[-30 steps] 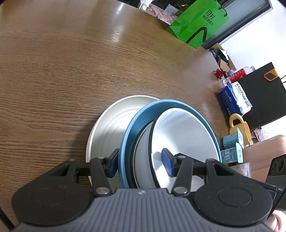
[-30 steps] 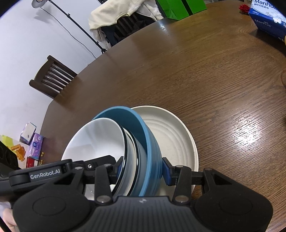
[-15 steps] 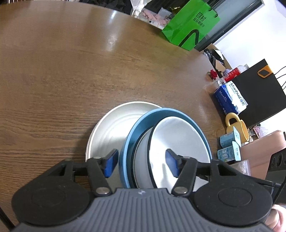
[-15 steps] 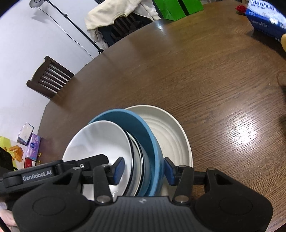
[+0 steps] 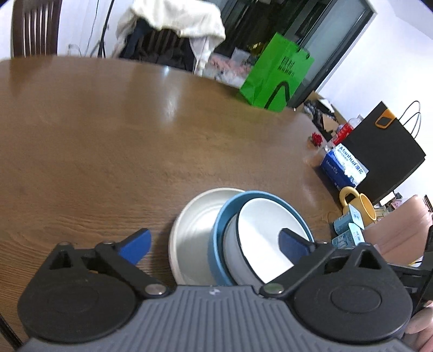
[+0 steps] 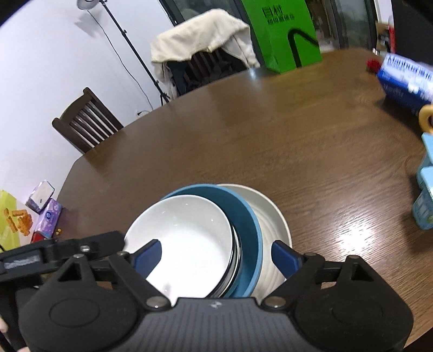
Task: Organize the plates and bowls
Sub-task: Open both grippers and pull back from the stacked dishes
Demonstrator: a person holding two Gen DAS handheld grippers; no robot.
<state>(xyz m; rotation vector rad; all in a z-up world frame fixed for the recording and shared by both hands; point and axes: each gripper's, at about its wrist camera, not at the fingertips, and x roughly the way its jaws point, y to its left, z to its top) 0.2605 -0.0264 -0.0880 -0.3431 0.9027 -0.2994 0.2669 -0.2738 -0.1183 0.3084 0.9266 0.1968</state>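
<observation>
Stacked near the bench's near edge: white bowl in blue bowl, off-centre on cream plate; bare wood from 9 to 1 o'clock. Left hand-held gripper and right hand-held gripper opening wide, pads clear of the stack, holding nothing. "Manhua" tissue pack at 2 o'clock

It was a lived-in home dining room. A big round wooden surface filled the view, with slatted dining chairs at its edge; at twelve o'clock one chair wore a cream garment. A green shopping bag, tissue pack and yellow mug cluttered it, and a floor lamp stood by the wall.
</observation>
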